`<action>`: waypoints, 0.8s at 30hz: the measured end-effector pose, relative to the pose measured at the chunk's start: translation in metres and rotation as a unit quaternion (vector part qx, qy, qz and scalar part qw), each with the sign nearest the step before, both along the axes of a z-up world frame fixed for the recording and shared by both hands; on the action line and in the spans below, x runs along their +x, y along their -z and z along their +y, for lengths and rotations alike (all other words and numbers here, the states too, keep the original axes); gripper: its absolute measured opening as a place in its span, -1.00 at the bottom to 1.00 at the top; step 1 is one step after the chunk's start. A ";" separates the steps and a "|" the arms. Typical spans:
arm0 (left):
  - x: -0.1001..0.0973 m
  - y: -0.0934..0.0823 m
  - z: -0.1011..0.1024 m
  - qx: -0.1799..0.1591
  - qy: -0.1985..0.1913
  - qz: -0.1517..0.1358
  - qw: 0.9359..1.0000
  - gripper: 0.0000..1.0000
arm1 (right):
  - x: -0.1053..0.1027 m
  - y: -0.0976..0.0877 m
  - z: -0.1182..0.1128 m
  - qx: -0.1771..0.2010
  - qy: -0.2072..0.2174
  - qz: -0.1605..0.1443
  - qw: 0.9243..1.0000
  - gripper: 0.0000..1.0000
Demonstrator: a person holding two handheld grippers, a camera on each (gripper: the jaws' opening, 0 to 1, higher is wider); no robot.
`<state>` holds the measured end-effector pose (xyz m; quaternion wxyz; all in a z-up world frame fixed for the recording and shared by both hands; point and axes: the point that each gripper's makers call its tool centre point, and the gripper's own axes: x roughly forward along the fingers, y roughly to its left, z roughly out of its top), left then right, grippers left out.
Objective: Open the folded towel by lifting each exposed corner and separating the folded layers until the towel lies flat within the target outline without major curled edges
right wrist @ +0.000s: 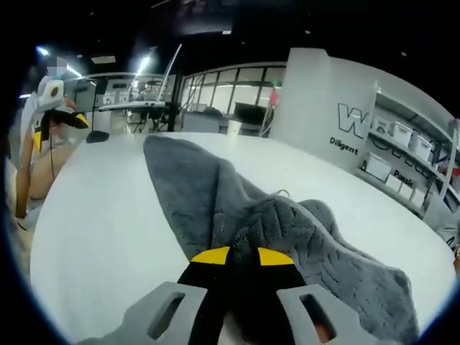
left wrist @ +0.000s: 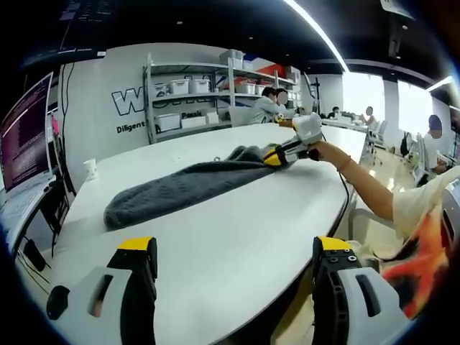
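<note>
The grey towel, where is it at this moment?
The grey towel lies across the white table, its far end pinched in the right claw.

Long ceiling light strips [left wrist: 316,32] and bright windows [left wrist: 413,100] light the room evenly, and the windows blow out to white. The white table [left wrist: 237,230] shows soft glare and faint shadows. Fisheye bending curves straight lines near the edges, where detail softens.

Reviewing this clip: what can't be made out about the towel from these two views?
- Pinched edge: right gripper view, hidden by the right claw shut on the towel.
- Fold layers: left gripper view, towel too far and bunched to count.
- Target outline: not discernible on the table.
</note>
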<state>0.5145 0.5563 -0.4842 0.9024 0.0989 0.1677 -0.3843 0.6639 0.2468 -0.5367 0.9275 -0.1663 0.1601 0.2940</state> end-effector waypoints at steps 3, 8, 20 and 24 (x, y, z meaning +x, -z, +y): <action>0.000 0.000 0.000 0.000 0.000 -0.001 1.000 0.76 | 0.001 -0.003 -0.004 0.002 0.007 -0.005 1.000 -0.68; 0.000 -0.001 0.001 0.000 0.000 -0.001 1.000 0.76 | 0.001 -0.008 -0.006 0.008 0.013 -0.015 1.000 -0.44; -0.002 0.001 -0.001 0.006 0.006 0.001 1.000 0.76 | 0.007 -0.027 -0.011 0.029 0.025 -0.053 0.998 -0.14; -0.002 -0.002 -0.004 -0.003 0.011 -0.007 1.000 0.80 | 0.013 -0.035 -0.020 0.027 0.054 -0.079 0.995 -0.15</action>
